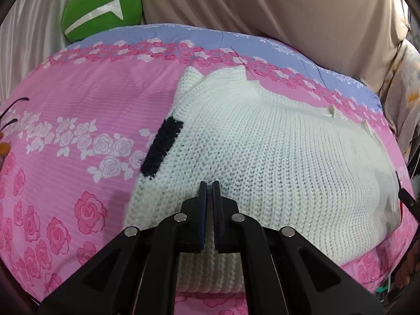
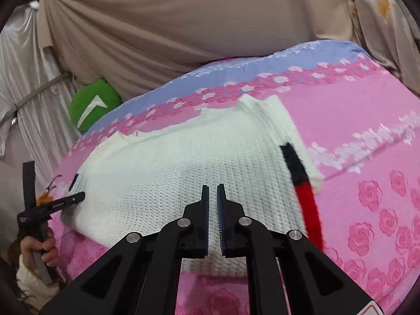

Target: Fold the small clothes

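A small white knitted sweater (image 1: 262,162) lies spread on the pink rose-print bedspread (image 1: 78,120), with a black patch (image 1: 160,149) at its left edge. In the right wrist view the sweater (image 2: 183,173) has a black and red stripe (image 2: 302,181) at its right edge. My left gripper (image 1: 209,183) hovers over the sweater's near left part, jaws nearly closed with nothing between them. My right gripper (image 2: 213,187) hovers over the sweater's near edge, jaws almost closed and empty. The left gripper also shows in the right wrist view (image 2: 76,198), at the sweater's left edge.
A green cushion (image 1: 102,13) sits at the bed's far left edge. Beige cloth (image 1: 262,8) hangs behind the bed, silvery curtain (image 2: 26,78) to the left. The bedspread has a blue band (image 2: 262,63) along the far side. The person's hand (image 2: 47,246) holds the left gripper's handle.
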A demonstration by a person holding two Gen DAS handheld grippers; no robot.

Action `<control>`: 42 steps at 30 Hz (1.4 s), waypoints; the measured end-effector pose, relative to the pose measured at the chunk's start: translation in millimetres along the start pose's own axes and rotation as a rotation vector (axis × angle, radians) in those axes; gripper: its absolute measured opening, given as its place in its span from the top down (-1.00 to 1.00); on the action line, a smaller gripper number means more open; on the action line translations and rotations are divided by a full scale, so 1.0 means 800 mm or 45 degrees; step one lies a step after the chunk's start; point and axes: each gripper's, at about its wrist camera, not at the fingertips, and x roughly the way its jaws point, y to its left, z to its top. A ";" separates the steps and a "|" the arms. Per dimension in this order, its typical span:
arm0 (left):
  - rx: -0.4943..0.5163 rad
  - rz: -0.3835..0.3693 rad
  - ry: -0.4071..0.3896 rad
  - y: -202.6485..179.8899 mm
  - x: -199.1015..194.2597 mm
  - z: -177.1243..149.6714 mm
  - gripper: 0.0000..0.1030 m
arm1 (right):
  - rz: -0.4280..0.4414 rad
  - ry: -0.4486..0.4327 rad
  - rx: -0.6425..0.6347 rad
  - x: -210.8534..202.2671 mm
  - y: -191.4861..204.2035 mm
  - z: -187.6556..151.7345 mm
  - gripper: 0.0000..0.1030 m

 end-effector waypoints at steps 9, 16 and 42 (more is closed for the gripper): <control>-0.010 0.014 0.002 0.000 0.002 0.000 0.94 | -0.146 -0.054 0.108 -0.023 -0.044 0.010 0.75; -0.013 0.040 0.007 -0.004 -0.001 0.003 0.94 | -0.210 -0.126 0.015 -0.005 -0.022 0.051 0.30; -0.097 -0.039 -0.019 -0.010 0.079 0.119 0.85 | -0.104 -0.016 0.118 0.086 -0.042 0.101 0.81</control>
